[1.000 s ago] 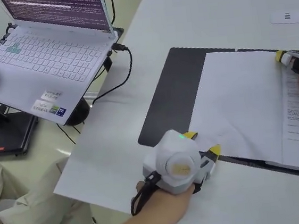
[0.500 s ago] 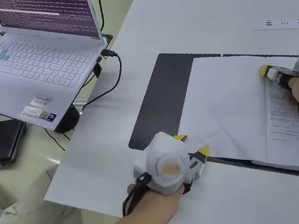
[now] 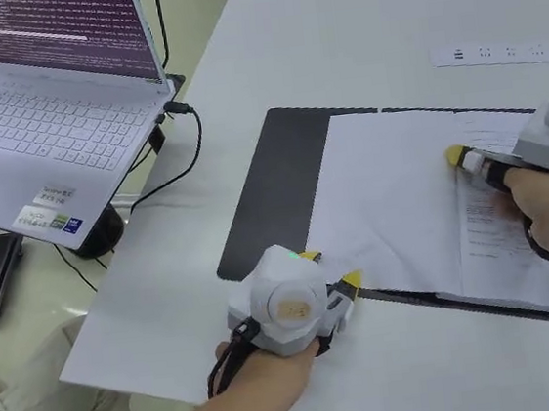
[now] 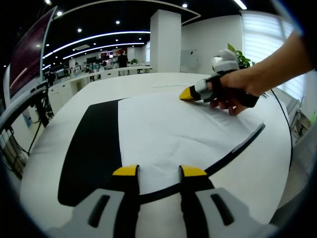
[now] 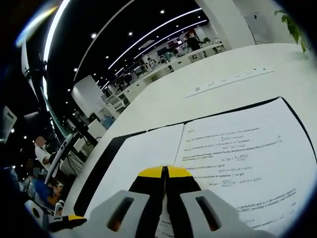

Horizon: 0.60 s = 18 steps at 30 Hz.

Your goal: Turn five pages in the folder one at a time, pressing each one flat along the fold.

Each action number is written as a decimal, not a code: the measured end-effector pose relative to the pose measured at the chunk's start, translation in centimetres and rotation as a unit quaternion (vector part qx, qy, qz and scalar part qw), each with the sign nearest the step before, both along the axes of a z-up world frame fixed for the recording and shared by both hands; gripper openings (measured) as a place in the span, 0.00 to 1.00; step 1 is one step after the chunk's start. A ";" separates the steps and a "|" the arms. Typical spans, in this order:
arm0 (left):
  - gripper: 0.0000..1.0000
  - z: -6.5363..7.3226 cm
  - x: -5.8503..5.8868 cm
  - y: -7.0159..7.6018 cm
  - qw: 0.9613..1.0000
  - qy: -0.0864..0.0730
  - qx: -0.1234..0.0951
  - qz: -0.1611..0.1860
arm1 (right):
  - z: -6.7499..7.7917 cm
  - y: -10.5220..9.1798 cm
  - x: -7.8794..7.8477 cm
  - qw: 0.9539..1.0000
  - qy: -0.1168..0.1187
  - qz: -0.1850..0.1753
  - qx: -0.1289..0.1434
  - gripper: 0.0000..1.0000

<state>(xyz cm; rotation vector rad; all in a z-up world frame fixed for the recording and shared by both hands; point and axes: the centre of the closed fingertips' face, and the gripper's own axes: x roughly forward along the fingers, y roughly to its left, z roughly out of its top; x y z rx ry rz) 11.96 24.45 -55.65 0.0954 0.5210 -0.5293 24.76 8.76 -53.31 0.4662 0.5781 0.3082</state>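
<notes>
Right tool point(image 5: 165, 171) tips together at folder point(image 5: 101, 168) fold.

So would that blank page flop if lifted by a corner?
Probably floppy: the blank page looks like one thin sheet, wrinkled near its lower edge. Likely light. Pushed across the black folder cover, it may buckle rather than slide.

Black folder point(image 3: 271, 191), white pages point(image 3: 382, 204)

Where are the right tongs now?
Head view, right side: the right tongs sit at the fold of the folder, between the blank page and the printed page.
</notes>
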 end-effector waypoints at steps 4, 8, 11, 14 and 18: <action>0.31 0.0 0.0 0.0 1.000 -0.001 0.000 0.000 | 0.2 0.4 -1.1 1.000 0.000 0.005 0.005 0.00; 0.31 0.1 0.0 0.0 1.000 -0.002 0.000 0.000 | 0.2 0.6 -1.9 1.000 0.005 0.009 0.008 0.00; 0.31 0.1 0.0 0.0 1.000 -0.003 0.000 0.000 | 0.2 0.7 -2.6 1.000 0.009 0.011 0.007 0.00; 0.31 0.1 -0.1 0.0 1.000 -0.002 -0.001 0.000 | 0.2 0.7 -3.2 1.000 0.012 0.013 0.006 0.00; 0.31 0.1 -0.1 0.0 1.000 -0.004 -0.002 0.001 | 0.0 0.7 -4.2 1.000 0.020 0.008 0.016 0.00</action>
